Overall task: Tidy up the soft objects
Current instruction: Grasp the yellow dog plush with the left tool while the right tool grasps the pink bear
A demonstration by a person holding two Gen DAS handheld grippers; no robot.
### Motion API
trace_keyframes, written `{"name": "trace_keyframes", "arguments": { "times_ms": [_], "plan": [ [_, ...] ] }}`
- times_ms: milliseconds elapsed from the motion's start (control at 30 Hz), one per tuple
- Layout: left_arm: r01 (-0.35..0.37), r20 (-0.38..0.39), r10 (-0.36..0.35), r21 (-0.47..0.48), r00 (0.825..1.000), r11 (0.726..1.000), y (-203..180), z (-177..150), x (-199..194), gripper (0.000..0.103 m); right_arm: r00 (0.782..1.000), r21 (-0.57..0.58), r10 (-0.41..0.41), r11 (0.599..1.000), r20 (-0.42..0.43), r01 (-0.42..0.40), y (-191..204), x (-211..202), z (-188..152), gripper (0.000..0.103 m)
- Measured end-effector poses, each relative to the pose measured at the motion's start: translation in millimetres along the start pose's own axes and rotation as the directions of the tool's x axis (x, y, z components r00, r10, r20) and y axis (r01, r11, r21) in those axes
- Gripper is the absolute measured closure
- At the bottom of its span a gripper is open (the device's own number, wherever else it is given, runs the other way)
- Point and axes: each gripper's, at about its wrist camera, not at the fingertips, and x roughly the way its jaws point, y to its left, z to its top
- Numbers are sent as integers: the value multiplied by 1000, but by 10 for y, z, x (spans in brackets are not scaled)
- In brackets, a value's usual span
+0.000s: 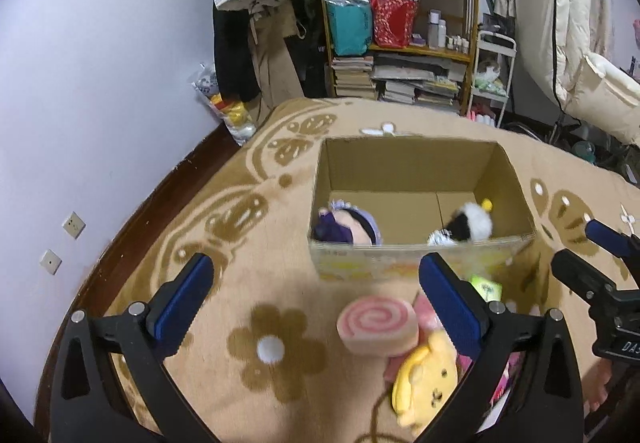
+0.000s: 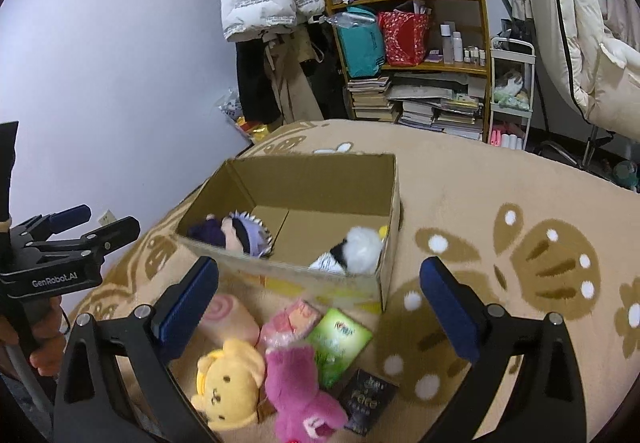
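Both grippers, left (image 1: 316, 291) & right (image 2: 320, 293), jaws wide apart, empty. Yellow bear plush (image 2: 228, 383) & pink plush (image 2: 298, 395) lie touching near cardboard box (image 2: 384, 203); your grab may snag both, or green packet (image 2: 338, 339).

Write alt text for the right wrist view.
An open gripper hangs empty over soft toys on a patterned blanket: a yellow plush and a pink plush. Behind them, a cardboard box holds two dolls.
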Motion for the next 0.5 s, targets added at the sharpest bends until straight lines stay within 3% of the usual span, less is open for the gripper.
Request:
{"name": "trace_keyframes", "arguments": {
  "times_ms": [500],
  "plan": [
    [52, -75, -51, 11, 996, 999, -117, -462, -177, 1, 999, 25, 24, 999, -41, -23, 27, -191, -372, 0]
  ]
}}
